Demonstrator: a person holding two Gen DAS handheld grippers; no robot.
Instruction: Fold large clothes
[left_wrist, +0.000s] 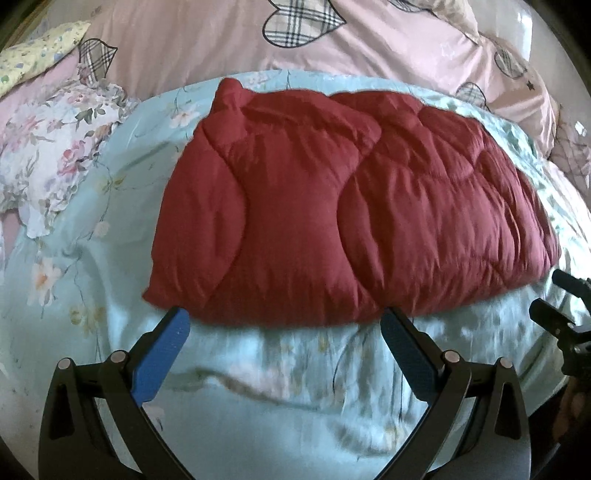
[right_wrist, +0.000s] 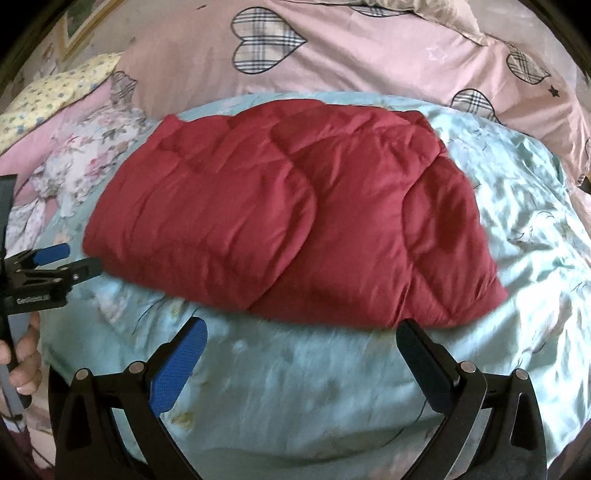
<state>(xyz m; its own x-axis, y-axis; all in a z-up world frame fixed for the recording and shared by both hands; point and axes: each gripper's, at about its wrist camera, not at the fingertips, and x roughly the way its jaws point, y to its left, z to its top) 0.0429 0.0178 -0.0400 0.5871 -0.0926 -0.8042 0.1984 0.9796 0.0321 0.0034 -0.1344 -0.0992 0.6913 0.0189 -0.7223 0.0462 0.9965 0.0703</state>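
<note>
A dark red quilted padded garment (left_wrist: 332, 206) lies folded into a thick block on a light blue floral bedsheet (left_wrist: 258, 387). It also shows in the right wrist view (right_wrist: 288, 218). My left gripper (left_wrist: 284, 325) is open and empty, its blue-padded fingers just short of the garment's near edge. My right gripper (right_wrist: 301, 332) is open and empty, also just in front of the near edge. The left gripper shows at the left edge of the right wrist view (right_wrist: 70, 260), and the right gripper at the right edge of the left wrist view (left_wrist: 554, 299).
A pink duvet with plaid hearts (left_wrist: 332, 40) is bunched along the far side of the bed. A floral frilled pillow (left_wrist: 55, 147) and a yellow flowered cushion (left_wrist: 40, 48) lie at the far left. A hand (right_wrist: 22, 354) grips the left tool's handle.
</note>
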